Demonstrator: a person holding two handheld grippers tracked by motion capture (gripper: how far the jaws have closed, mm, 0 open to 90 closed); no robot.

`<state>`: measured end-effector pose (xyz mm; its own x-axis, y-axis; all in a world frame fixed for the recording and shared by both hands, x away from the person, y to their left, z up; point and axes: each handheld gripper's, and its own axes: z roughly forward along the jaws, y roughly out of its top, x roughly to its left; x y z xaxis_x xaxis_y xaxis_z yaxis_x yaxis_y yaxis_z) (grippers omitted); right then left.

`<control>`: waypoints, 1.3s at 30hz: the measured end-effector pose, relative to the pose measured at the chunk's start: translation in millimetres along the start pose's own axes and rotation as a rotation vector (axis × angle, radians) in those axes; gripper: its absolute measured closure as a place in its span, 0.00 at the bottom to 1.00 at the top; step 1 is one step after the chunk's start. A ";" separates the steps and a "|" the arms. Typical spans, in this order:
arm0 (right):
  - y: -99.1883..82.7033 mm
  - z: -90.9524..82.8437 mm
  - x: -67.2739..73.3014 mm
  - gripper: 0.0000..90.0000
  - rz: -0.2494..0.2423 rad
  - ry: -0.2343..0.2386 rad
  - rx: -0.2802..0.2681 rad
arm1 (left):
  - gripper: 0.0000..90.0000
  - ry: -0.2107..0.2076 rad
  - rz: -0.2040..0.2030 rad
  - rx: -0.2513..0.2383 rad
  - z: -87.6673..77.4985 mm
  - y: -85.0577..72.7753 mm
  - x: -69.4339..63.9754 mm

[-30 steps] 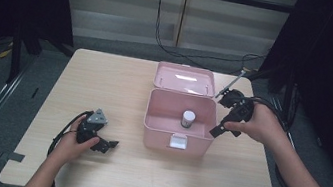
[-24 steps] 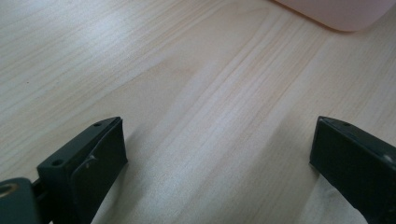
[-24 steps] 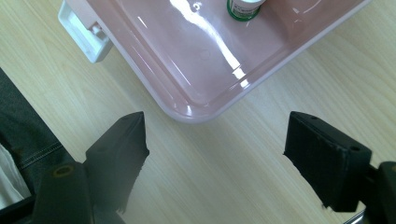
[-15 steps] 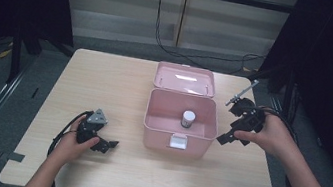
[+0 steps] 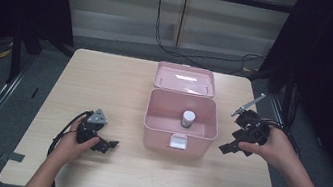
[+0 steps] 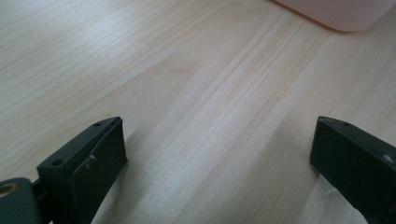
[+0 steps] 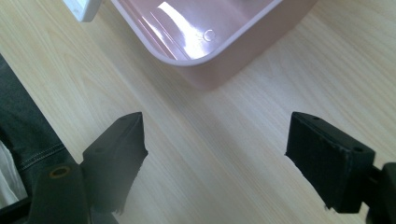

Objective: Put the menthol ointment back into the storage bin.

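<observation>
A pink box [image 5: 163, 132] stands open in the middle of the table, its lid [image 5: 185, 79] folded back. Inside it a small white bottle [image 5: 188, 119] with a dark cap stands upright. My right gripper [image 5: 232, 148] hangs just right of the box, open and empty; its own view shows the box's corner [image 7: 210, 74] beyond the wide-apart jaws. My left gripper [image 5: 106, 145] rests on the table at the front left, open with bare wood between its jaws, and the box's edge [image 6: 345, 14] lies far ahead of it.
The light wooden table [image 5: 105, 84] has open room on its left half and along the front. A white latch [image 5: 178, 141] hangs on the box's front wall. Dark floor and cables surround the table; cables trail from both grippers.
My right gripper has drawn back from over the box, moving right and down to the table beside it. The left gripper has stayed put.
</observation>
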<state>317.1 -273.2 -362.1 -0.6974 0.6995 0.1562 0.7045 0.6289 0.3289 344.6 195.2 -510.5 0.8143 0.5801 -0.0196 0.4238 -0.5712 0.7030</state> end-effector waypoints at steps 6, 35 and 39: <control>-10.4 8.4 -0.8 0.21 -0.005 0.007 -0.031 | 0.03 0.000 0.000 0.000 0.0 0.0 0.0; -60.8 65.2 -10.0 0.21 -0.001 0.066 -0.185 | 0.03 0.000 0.000 0.000 0.0 0.0 -0.1; -67.3 72.6 -12.2 0.21 0.004 0.067 -0.184 | 0.03 0.002 0.000 0.000 -0.2 -0.1 0.0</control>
<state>287.7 -299.3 -453.8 -0.7060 0.6739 0.2177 0.6758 0.5491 0.4918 344.4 195.4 -510.5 0.8134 0.5814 -0.0184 0.4240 -0.5709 0.7030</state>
